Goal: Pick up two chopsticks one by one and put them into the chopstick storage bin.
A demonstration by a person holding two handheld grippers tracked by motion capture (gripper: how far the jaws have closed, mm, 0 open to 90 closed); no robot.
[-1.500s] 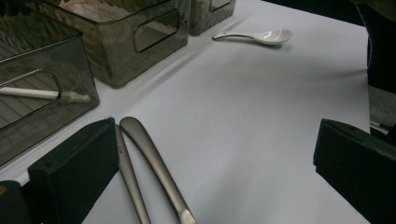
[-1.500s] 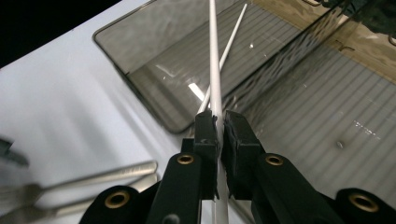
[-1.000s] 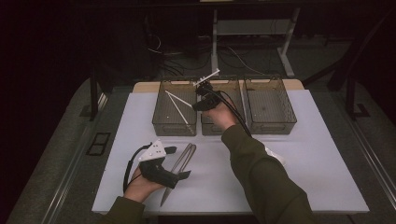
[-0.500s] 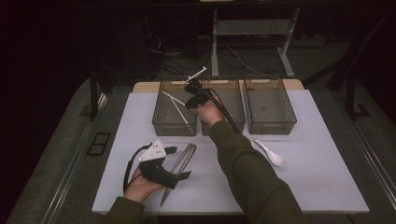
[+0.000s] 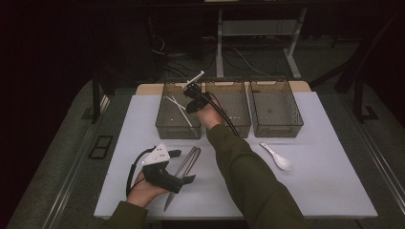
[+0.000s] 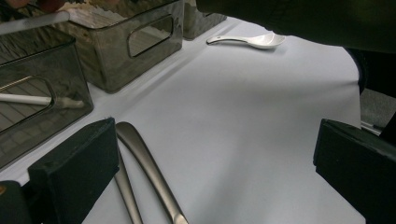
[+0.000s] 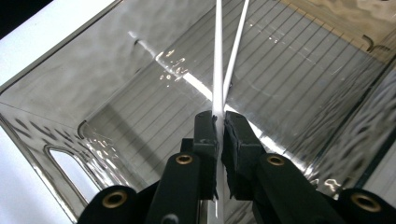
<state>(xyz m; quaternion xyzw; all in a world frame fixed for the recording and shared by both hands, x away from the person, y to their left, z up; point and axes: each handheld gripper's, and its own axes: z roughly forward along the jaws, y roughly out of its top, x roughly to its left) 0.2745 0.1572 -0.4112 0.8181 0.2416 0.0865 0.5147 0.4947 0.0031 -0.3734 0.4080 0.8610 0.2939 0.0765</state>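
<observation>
Work in hand: sorting cutlery from the counter [image 5: 334, 191] into three wire baskets at its far edge, by the look of things.
Right gripper [image 7: 217, 122]: its fingers were pinched tight on a white chopstick [image 7: 217, 56], held over the left basket [image 5: 165, 128] in the high view, where the gripper [image 5: 192, 93] sat above the basket's right rim.
White chopstick: clamped between the pads and pointing down into the left basket; its upper end [image 5: 196, 76] stuck out above the gripper in the high view.
Already done: a second white chopstick [image 5: 179, 109] lay slantwise inside the left basket.
Step judged: the carried chopstick was over its basket but not yet let go, so this placing was nearly finished.
Left gripper [image 5: 167, 167]: rested on the counter near the front, fingers spread wide with nothing between them.
Still to do: a pair of metal tongs or similar long utensils [image 6: 149, 168] lay on the counter just beside the left gripper; a white spoon [image 5: 277, 156] lay on the counter in front of the right basket [image 5: 277, 126].
Middle basket [image 5: 239, 126]: nothing could be made out in it.
Overall: roughly half done, as judged.
</observation>
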